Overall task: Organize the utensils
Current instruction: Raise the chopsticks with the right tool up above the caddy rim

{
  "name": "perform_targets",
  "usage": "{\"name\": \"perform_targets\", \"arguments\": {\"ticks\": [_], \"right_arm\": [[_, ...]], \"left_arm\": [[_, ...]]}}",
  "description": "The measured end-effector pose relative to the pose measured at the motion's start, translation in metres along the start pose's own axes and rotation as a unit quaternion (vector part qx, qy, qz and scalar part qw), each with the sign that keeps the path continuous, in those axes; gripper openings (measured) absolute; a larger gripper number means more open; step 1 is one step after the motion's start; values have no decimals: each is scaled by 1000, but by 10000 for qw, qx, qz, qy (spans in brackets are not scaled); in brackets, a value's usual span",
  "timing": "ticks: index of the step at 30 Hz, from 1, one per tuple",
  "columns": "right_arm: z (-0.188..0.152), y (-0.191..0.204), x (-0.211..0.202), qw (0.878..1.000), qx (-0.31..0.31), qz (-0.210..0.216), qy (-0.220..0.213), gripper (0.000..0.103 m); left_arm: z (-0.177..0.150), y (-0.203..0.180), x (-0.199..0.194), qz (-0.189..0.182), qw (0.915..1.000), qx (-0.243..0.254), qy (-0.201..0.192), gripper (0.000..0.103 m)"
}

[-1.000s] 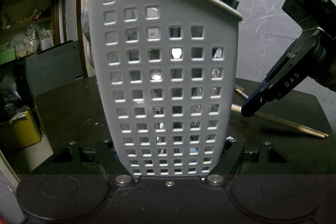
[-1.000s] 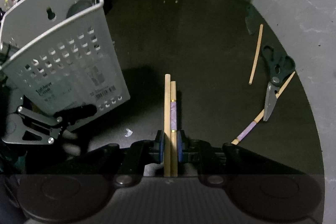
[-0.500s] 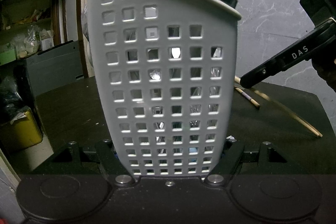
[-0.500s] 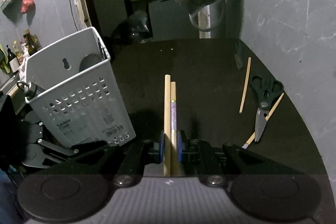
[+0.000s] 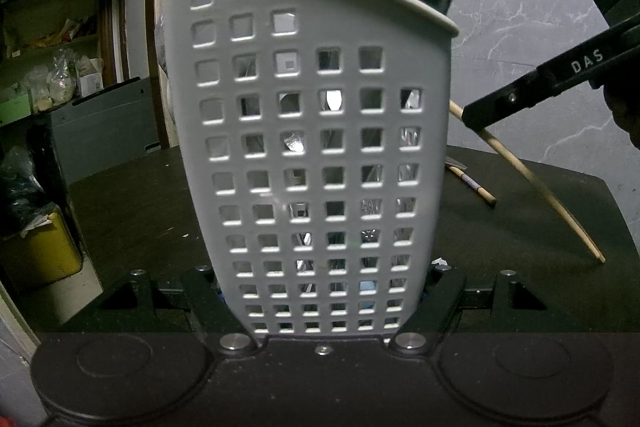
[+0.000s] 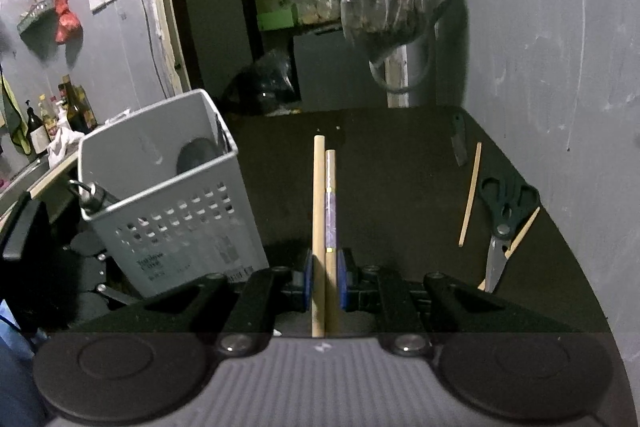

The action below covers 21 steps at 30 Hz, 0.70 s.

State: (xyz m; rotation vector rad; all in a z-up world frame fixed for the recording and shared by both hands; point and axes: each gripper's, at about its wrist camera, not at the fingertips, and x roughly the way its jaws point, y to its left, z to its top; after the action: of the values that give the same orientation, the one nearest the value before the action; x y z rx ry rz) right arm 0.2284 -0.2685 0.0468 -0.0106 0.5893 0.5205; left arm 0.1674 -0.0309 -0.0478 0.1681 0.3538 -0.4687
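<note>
Chopsticks (image 6: 325, 227) sit clenched in my right fingers (image 6: 308, 279), now lifted off the counter (image 6: 400, 167) and levelled toward the basket (image 6: 168, 211). My left fingers (image 5: 208, 303) grip the basket's base, steady. Next comes the drop-in; scissors (image 6: 502, 223) wait behind.

Two wrist views, shared basket (image 5: 312, 155)
</note>
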Motion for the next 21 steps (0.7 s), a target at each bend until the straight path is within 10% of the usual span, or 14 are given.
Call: {"name": "perform_targets", "arguments": {"ticks": [21], "right_arm": [[3, 16, -32, 9960, -111, 133, -880, 14]], "left_arm": [[0, 0, 0, 1, 10000, 2, 1, 76]]}}
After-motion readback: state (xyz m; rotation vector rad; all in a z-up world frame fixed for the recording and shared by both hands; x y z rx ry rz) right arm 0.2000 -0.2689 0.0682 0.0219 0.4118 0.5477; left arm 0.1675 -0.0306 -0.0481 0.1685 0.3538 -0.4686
